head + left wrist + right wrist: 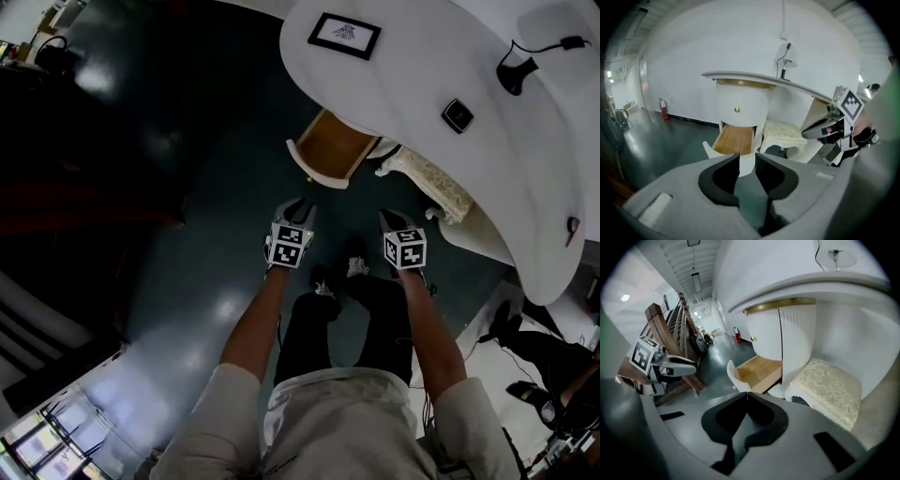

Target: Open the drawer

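The lower drawer of the white round desk stands pulled out, its wooden bottom bare; it also shows in the left gripper view and the right gripper view. Above it a closed drawer front carries a small brass knob. Both grippers hang in the air short of the drawer, touching nothing. My left gripper is open, with only floor between its jaws. My right gripper has its tips together and holds nothing.
A cream cushioned stool stands right of the drawer under the desk. On the desk top lie a framed picture, a small black device and cables. The person's legs stand below the grippers. Wooden stairs rise at the left.
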Motion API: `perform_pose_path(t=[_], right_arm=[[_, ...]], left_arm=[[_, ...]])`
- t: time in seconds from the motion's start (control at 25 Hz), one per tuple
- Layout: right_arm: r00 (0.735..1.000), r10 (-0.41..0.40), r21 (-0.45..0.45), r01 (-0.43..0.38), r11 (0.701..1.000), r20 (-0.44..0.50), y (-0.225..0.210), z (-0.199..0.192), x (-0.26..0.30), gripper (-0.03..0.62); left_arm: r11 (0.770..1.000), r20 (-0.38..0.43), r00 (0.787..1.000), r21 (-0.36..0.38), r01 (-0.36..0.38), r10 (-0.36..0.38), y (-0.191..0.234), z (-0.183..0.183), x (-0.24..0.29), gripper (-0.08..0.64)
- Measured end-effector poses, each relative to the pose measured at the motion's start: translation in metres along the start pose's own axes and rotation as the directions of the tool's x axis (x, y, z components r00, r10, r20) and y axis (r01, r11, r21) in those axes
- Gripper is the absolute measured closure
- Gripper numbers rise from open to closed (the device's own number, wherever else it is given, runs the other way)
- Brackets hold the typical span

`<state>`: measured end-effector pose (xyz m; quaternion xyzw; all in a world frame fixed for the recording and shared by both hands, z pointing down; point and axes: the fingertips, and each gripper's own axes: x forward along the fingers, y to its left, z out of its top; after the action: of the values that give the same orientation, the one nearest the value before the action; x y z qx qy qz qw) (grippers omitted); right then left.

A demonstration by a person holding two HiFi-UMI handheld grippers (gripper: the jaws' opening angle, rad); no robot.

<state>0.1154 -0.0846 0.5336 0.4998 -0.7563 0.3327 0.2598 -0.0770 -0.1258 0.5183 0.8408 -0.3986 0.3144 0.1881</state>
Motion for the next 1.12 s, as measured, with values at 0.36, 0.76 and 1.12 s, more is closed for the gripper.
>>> perform_pose_path(t=[0.36, 0.76, 1.12], right_arm=[[0.996, 0.0, 0.043, -0.004, 0.999, 0.089, 0.08, 0.068, -0.107, 0.577], [0.982, -0.017, 0.023, 0.013, 1.0, 0.19, 0.149, 0.083, -0.183, 0.577], [0.968, -0.026, 0.056, 0.012, 0.998, 0.251, 0.164, 0.075, -0.203, 0.577]], left_arm=[[0.998, 0.085, 0.996, -0.056, -0.01, 0.014, -0.041, 0.08, -0.124, 0.453], [0.986, 0.229, 0.971, -0.165, -0.024, 0.062, -0.068, 0.116, -0.216, 0.453], [0.979, 0.264, 0.962, -0.205, -0.017, 0.072, -0.091, 0.108, -0.24, 0.453]])
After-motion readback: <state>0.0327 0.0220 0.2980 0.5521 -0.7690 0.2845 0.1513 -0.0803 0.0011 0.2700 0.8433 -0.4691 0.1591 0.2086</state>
